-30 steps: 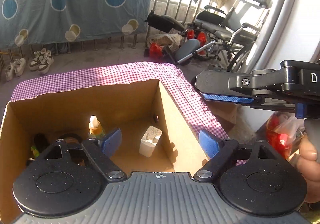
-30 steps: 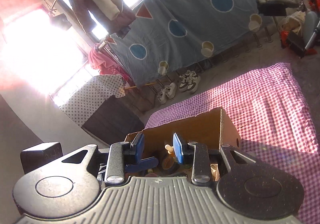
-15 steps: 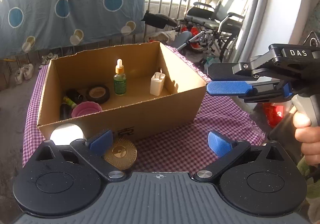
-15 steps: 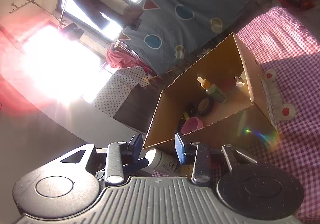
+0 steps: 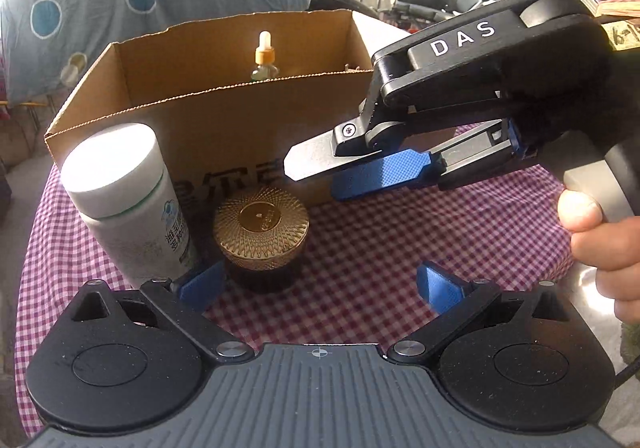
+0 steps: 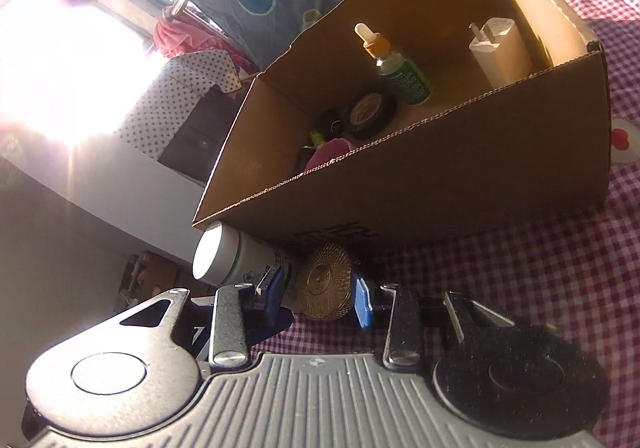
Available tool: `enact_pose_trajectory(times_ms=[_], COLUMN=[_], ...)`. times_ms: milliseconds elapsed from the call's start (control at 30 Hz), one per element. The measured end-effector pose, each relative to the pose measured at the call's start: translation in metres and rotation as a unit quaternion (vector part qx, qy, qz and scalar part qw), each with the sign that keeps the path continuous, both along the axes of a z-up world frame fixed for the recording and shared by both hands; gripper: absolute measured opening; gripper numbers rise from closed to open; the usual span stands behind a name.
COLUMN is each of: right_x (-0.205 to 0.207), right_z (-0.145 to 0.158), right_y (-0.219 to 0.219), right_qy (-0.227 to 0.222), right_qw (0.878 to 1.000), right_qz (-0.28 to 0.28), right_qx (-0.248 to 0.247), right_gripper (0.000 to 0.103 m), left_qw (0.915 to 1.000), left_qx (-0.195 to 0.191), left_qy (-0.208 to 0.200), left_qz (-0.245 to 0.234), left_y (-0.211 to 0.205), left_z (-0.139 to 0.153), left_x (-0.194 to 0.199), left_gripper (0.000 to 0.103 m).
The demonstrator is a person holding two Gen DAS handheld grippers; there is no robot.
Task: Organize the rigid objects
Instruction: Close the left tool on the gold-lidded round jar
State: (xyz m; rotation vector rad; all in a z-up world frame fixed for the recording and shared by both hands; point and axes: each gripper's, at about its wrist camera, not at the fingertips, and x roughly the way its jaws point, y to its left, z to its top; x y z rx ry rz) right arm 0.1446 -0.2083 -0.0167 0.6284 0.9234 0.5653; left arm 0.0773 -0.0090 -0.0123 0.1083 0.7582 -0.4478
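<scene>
Now my left gripper [image 5: 320, 282] stands wide, having just opened, with nothing between its pads, over the checked cloth [image 5: 360, 248]. My right gripper [image 6: 320, 298] stands narrow, pads flanking the gold-lidded jar [image 5: 261, 226] without pressing. That jar and the white bottle [image 5: 124, 204] stand against the cardboard box's [image 5: 240, 120] near wall.

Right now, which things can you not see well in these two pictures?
- Dropper bottle, left wrist view: body hidden by the box wall.
- Pink thing, right wrist view: mostly behind the box wall.
- White bottle, right wrist view: label hidden by a finger.
- Window, right wrist view: lost in glare.
</scene>
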Motion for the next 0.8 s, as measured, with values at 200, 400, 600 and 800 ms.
enact_pose_trajectory(times_ms=[200, 400, 600, 800], right_x=[0.018, 0.025, 0.019, 0.0], right_z=[-0.015, -0.018, -0.016, -0.017], right_y=[0.01, 0.021, 0.011, -0.012], right_qy=[0.012, 0.019, 0.023, 0.024], right_qw=[1.0, 0.999, 0.999, 0.999], right_qz=[0.007, 0.03, 0.023, -0.01], right_qx=[-0.025, -0.027, -0.025, -0.021], right_gripper=[0.039, 0.039, 0.039, 0.04], left_qw=[0.9999, 0.9999, 0.9998, 0.9982], left_qx=[0.006, -0.007, -0.011, -0.012], left_qy=[-0.008, -0.005, -0.01, -0.014], left_qz=[0.009, 0.012, -0.014, -0.057], left_y=[-0.005, -0.005, -0.004, -0.018], left_z=[-0.014, -0.016, -0.016, -0.013], left_x=[0.012, 0.017, 0.002, -0.011], left_gripper=[0.102, 0.102, 0.102, 0.102])
